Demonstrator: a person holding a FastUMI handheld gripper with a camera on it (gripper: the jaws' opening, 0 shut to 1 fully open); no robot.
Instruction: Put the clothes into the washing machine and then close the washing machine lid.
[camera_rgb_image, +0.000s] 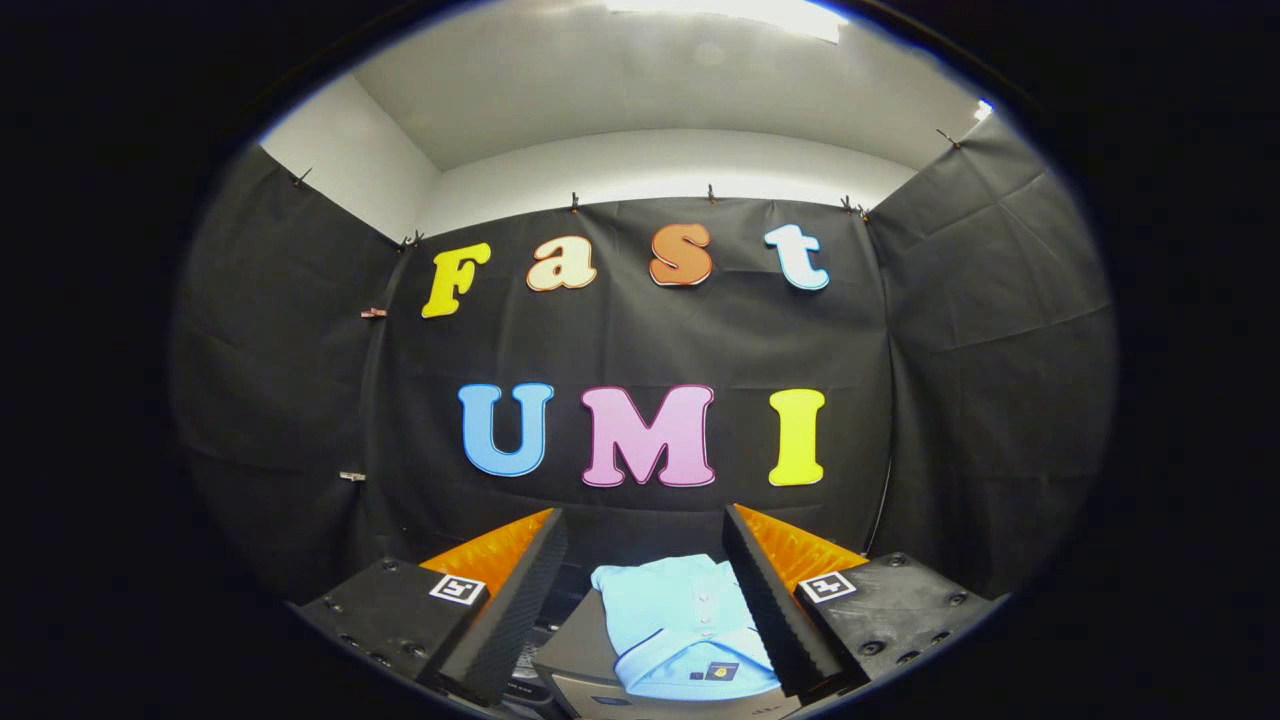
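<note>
Black cloth (640, 340) hangs on three sides of the booth, held up by small clips along its top edge, and above it a white wall and a pale ceiling show, with a bright lamp (730, 12) at the far top. On the right side a thin dark cable (884, 500) runs down in front of the cloth.

At the near side the gripper (645, 590) points forward, and its two fingers stand well apart (the jaws are spread wide). Each finger has a black ribbed pad on its inner face and an orange outer side, and each black finger base carries a small square marker in black and white. The left finger (510, 600) touches nothing. The right finger (770, 600) overlaps the right edge of the garment in the view, but I cannot tell if it really touches it.

Between the fingers, a little closer to the right one, lies a folded light blue shirt (675, 625). It has a collar, a short row of buttons and a small dark tag at its near edge. The shirt rests on a grey, boxlike thing (575, 655), which may be the top of the washing machine, although so little of it shows that I cannot be sure. Its left part is bare, and the shirt covers the right part.
</note>
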